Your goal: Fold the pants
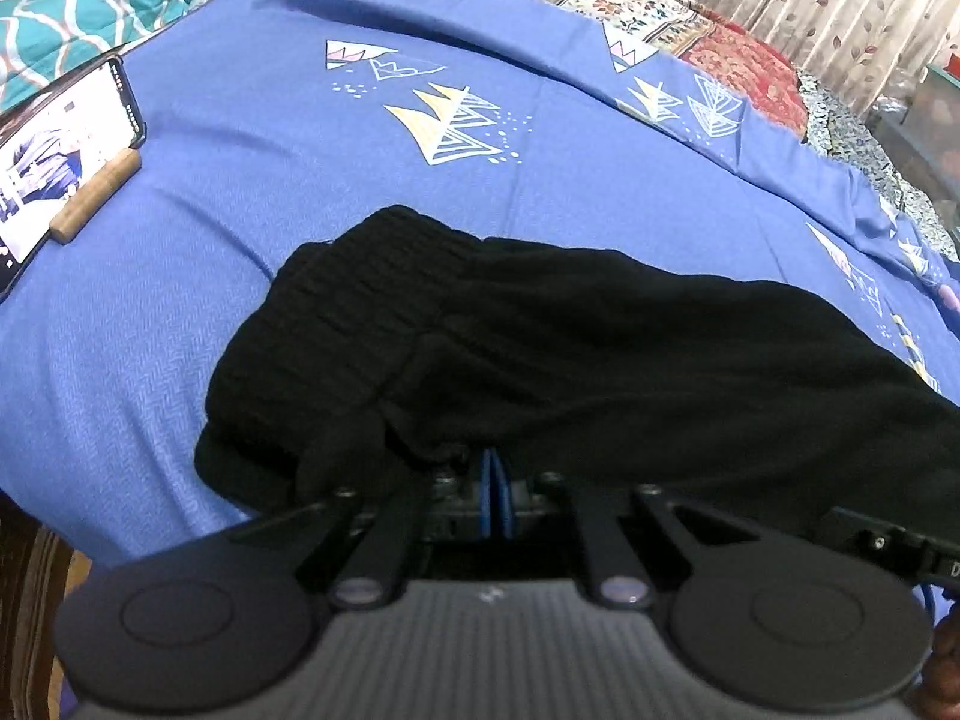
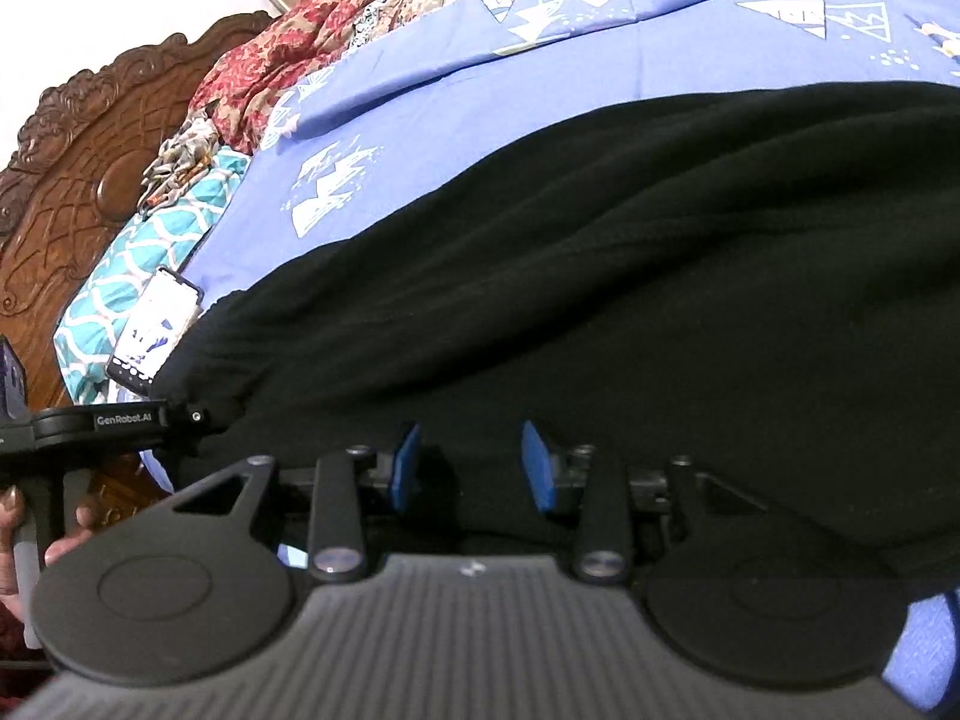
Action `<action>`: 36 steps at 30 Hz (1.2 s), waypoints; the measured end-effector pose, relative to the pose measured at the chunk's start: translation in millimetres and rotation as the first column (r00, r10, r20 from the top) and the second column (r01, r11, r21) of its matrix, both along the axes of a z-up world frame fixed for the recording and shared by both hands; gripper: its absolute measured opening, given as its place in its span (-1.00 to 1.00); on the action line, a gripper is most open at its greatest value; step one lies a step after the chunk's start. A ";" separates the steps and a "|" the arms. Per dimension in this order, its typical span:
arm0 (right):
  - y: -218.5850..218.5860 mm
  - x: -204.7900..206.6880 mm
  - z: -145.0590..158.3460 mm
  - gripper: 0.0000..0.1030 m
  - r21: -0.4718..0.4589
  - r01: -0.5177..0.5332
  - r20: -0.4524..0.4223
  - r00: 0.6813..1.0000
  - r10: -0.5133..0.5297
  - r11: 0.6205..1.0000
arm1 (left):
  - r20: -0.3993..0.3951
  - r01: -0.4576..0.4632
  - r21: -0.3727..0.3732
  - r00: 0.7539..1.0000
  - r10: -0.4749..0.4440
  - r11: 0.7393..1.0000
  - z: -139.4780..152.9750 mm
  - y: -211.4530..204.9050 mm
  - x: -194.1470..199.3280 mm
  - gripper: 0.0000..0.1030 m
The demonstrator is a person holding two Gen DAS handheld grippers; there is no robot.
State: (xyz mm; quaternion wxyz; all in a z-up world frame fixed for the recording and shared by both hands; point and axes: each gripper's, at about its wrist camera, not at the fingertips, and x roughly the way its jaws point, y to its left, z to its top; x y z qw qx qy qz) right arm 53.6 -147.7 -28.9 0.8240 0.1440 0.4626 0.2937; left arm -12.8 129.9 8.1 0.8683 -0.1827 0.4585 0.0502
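on the blue bedsheet (image 1: 180,312) the black pants (image 1: 540,348) lie stretched out sideways, ribbed waistband toward the left end and the legs running off to the right, looks like they're already doubled over lengthwise but honestly the fabric is so dark i can't read the layers.

left gripper (image 1: 495,495) is right at the near edge of the pants by the waistband, blue pads pressed almost together. there's cloth bunched over the tips so it's probably pinching the pants edge, but i can't see how many layers it's got. right gripper (image 2: 471,465) is further along the leg part, pads spread apart with black cloth lying in front of them, nothing held.

what could go wrong imo: if the left one only has the top layer, lifting will peel the pants open instead of folding them. and if the right one closes on a shallow bit, that side could slip out mid-lift and the fold goes crooked. the sheet is loose too, so a low pinch might grab it along with the cloth.

also there's a phone (image 1: 54,162) propped in a little wooden stand (image 1: 96,195) near the waistband end, a wide swing over that way could knock it flat.
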 end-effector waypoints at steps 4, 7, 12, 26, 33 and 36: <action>-12.1 -5.4 9.2 -0.20 0.006 0.011 0.038 0.999 -0.012 1.000 | -0.024 -0.005 0.019 1.000 0.006 1.000 3.4 -4.0 4.1 -0.89; -22.5 -10.4 18.2 -0.18 -0.012 0.037 0.077 0.996 -0.036 0.999 | -0.033 0.004 0.043 0.999 -0.003 0.999 10.7 -13.3 6.0 -0.72; -47.2 -20.6 19.6 -0.15 0.004 0.111 0.069 0.991 -0.111 0.994 | -0.002 0.050 0.160 0.999 -0.051 0.986 33.7 -50.6 2.4 0.05; -81.3 -45.3 19.8 -0.11 0.053 0.207 0.050 0.977 -0.209 0.977 | -0.127 0.164 0.299 0.983 -0.131 0.940 24.1 -125.3 1.1 0.86; -81.8 -44.3 10.7 -0.07 0.056 0.224 -0.023 0.975 -0.223 0.973 | -0.151 0.173 0.327 0.980 -0.129 0.929 18.6 -132.7 1.3 1.00; -80.4 -45.2 11.7 -0.02 0.061 0.223 -0.026 0.975 -0.222 0.973 | -0.155 0.175 0.320 0.979 -0.131 0.931 17.6 -131.5 1.3 1.00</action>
